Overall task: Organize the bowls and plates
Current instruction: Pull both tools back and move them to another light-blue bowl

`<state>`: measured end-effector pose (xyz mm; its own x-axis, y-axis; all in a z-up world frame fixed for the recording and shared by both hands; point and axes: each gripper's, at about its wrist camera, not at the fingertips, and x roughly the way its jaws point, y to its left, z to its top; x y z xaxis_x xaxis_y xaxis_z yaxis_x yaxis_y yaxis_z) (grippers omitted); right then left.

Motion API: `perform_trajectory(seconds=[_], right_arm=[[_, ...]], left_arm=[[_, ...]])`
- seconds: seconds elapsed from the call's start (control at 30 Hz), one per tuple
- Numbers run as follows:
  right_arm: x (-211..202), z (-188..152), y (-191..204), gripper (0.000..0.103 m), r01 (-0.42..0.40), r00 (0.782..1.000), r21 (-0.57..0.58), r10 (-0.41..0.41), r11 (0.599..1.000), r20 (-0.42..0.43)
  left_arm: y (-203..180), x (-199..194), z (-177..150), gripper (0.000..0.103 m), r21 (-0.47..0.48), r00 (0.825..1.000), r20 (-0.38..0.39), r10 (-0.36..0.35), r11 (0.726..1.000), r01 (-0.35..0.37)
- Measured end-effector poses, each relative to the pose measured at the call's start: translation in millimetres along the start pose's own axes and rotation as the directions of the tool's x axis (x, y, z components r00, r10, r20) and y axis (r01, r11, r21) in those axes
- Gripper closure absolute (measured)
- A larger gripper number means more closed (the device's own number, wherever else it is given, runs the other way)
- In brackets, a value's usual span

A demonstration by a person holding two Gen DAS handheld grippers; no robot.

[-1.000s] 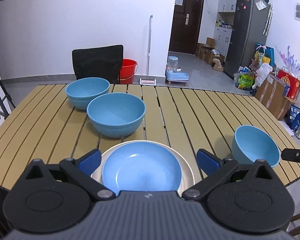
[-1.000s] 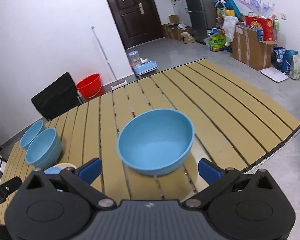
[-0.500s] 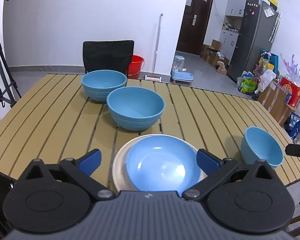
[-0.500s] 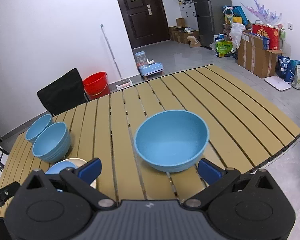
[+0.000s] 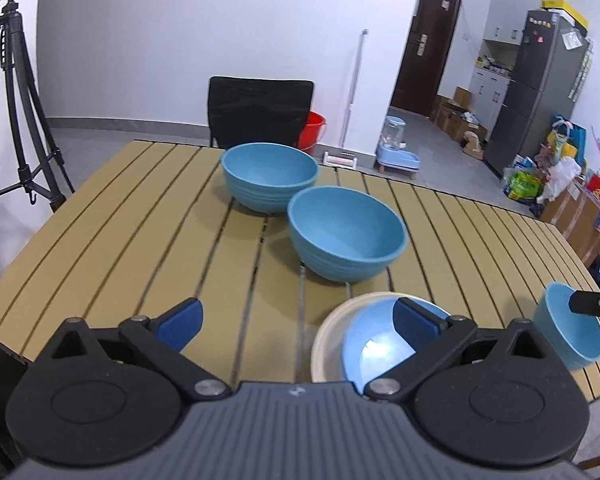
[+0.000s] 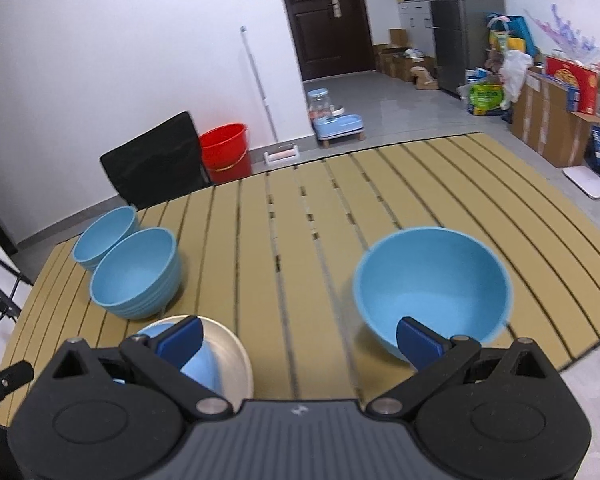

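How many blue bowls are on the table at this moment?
3: far bowl by the chair, middle bowl beside it, lone bowl near the right edge. None looks hidden.

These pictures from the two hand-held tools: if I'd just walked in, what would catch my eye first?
Probably the blue dishes on the slatted wooden table: two blue bowls side by side toward the far edge, a lone blue bowl near the right side, and a blue plate resting on a pale plate at the near edge. Next, the two open black tools with blue fingertips, and the red bucket beside a black chair behind the table.
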<state>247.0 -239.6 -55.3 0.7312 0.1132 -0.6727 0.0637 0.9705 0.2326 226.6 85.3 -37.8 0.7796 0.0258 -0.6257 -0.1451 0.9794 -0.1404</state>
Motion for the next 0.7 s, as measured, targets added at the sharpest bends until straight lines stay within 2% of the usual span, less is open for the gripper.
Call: perform_trajectory(seconds=[0.3, 0.4, 0.7], right_arm=[[43.6, 19.1, 41.3, 0.000, -0.035, 0.999, -0.038, 0.033, 0.999, -0.040], [57.6, 25.9, 53.2, 0.000, -0.045, 0.998, -0.045, 0.043, 0.998, -0.048], [98.6, 43.7, 85.3, 0.000, -0.092, 0.990, -0.056, 0.086, 0.994, -0.110]], left_arm=[[18.8, 25.4, 24.3, 0.000, -0.017, 0.999, -0.014, 0.048, 0.999, -0.048], [21.5, 41.2, 33.8, 0.000, -0.016, 0.996, -0.057, 0.073, 0.997, -0.075], [23.6, 82.8, 56.6, 0.000, -0.017, 0.985, -0.145, 0.091, 0.995, -0.094]])
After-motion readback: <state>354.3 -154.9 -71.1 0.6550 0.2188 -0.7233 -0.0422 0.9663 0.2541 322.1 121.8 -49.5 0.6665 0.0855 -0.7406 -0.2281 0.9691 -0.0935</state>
